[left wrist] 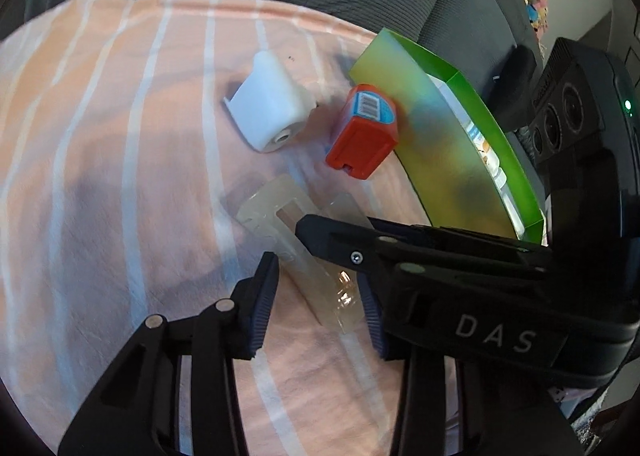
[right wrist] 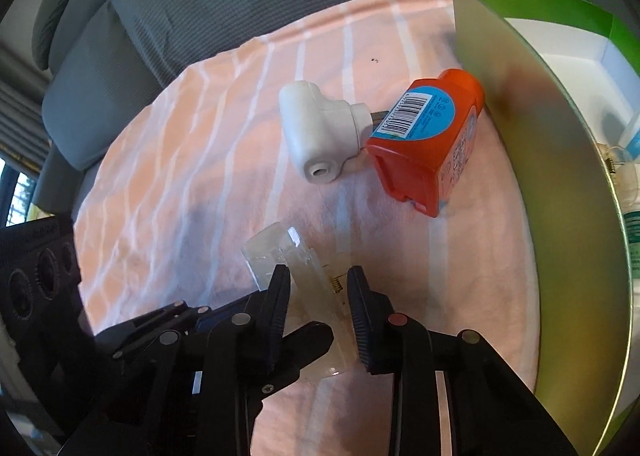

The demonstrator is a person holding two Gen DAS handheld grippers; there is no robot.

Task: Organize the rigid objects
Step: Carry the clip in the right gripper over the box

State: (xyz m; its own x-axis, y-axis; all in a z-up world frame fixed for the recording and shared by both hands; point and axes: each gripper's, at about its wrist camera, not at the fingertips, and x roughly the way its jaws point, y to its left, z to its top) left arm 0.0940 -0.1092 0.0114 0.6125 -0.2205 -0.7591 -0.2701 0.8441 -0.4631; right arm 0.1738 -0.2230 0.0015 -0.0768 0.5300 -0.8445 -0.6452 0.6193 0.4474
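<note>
Both grippers, left gripper [left wrist: 320, 304] and right gripper [right wrist: 318, 308], pinch the clear plastic piece [left wrist: 288, 223] on the striped cloth [left wrist: 120, 175]. "DAS" marks the right one. Beyond: white adapter [right wrist: 316, 131], barcoded orange bottle [right wrist: 424, 151], green box [right wrist: 560, 175] holding bottles.

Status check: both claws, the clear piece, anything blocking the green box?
Both claws shut on clear plastic piece, left claw, right claw. Piece still on striped cloth. Orange container leans against green box; white adapter beside it.
</note>
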